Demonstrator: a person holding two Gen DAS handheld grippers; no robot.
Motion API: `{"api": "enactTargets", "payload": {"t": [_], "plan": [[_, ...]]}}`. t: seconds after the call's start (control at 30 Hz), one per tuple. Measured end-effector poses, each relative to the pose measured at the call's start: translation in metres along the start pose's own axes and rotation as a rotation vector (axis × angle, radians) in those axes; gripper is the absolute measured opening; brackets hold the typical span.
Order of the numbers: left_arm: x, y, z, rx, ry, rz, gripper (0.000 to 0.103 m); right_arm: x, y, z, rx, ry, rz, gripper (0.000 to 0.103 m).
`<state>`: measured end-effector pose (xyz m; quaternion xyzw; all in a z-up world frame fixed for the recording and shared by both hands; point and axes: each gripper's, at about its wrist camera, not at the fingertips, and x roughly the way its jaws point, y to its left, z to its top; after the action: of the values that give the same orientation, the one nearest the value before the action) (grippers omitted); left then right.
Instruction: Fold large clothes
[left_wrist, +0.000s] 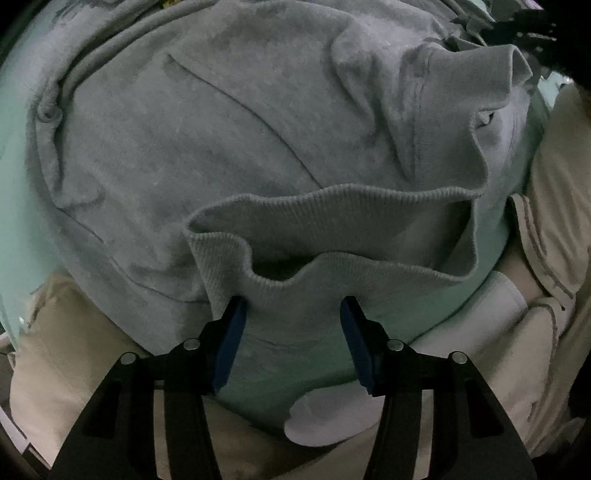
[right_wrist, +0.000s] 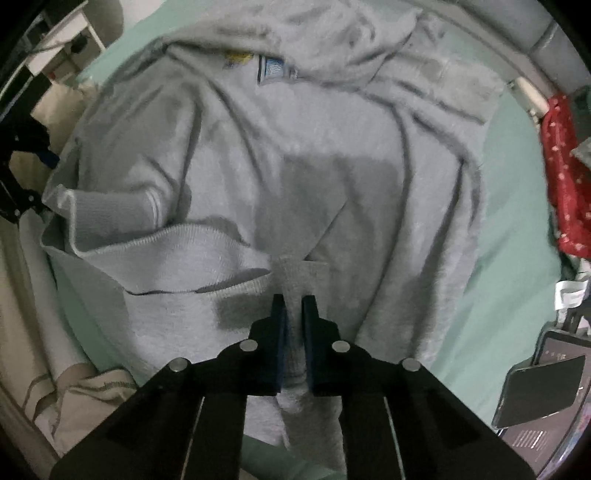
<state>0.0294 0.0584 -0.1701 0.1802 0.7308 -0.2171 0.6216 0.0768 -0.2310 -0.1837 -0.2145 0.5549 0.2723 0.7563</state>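
We look down along two handheld grippers at a large grey sweatshirt (right_wrist: 258, 177) spread over a pale green sheet (right_wrist: 517, 280). The garment fills most of both views, wrinkled, with its ribbed hem (left_wrist: 332, 210) lying nearest to us.

In the left wrist view, the left gripper (left_wrist: 293, 310) points down at the hem. Its black arms end in blue pads (left_wrist: 231, 343), and these stand spread wide apart. A wavy stretch of ribbed hem fabric lies between the pads, but they do not press on it. The hem gapes open here, showing a dark hollow between its two layers. A diagonal seam crosses the sweatshirt's body farther away. To the right the fabric bunches into a raised fold. Cream bedding (left_wrist: 554, 221) with darker piping lies to the near left and right of the green sheet.

In the right wrist view, the right gripper (right_wrist: 293, 299) is pressed together, pinching a narrow upright pleat of the ribbed hem between its pads. The pleat rises a little way beyond the fingertips. To the left, a ribbed cuff (right_wrist: 110, 206) of one sleeve lies across the sweatshirt, just beyond the hem's edge. At the far side, a small blue and white label (right_wrist: 271, 70) shows near the neck. At the far right hangs a red speckled cloth (right_wrist: 565, 177). At the near right a dark phone (right_wrist: 543, 387) sits on a mount.
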Motion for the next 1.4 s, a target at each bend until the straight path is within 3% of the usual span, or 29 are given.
{"api": "enactTargets", "payload": {"t": [0.07, 0.3, 0.7, 0.93, 1.0, 1.07, 1.2, 1.4], "plan": [[-0.001, -0.001, 0.001, 0.004, -0.005, 0.024, 0.043, -0.013, -0.008, 0.001, 0.022, -0.045, -0.009, 0.008], [-0.015, 0.002, 0.011, -0.008, -0.110, 0.105, 0.041, -0.041, -0.051, -0.002, 0.186, -0.191, -0.029, 0.007], [0.001, -0.030, 0.025, 0.022, -0.142, 0.136, 0.042, -0.033, -0.061, 0.003, 0.220, -0.213, -0.009, 0.007], [0.002, -0.017, 0.027, 0.035, -0.139, 0.147, 0.042, -0.033, -0.058, 0.003, 0.215, -0.232, -0.021, 0.007], [0.006, -0.020, 0.027, 0.050, -0.141, 0.159, 0.036, -0.035, -0.058, 0.002, 0.213, -0.243, -0.026, 0.007], [0.005, -0.027, 0.026, 0.067, -0.155, 0.177, 0.012, -0.038, -0.058, 0.001, 0.214, -0.258, -0.032, 0.007], [-0.016, -0.035, 0.019, 0.071, -0.221, 0.198, 0.008, -0.048, -0.063, -0.002, 0.232, -0.302, -0.033, 0.007], [-0.083, -0.033, -0.010, 0.034, -0.353, 0.253, 0.008, -0.068, -0.073, -0.006, 0.285, -0.408, -0.033, 0.007]]}}
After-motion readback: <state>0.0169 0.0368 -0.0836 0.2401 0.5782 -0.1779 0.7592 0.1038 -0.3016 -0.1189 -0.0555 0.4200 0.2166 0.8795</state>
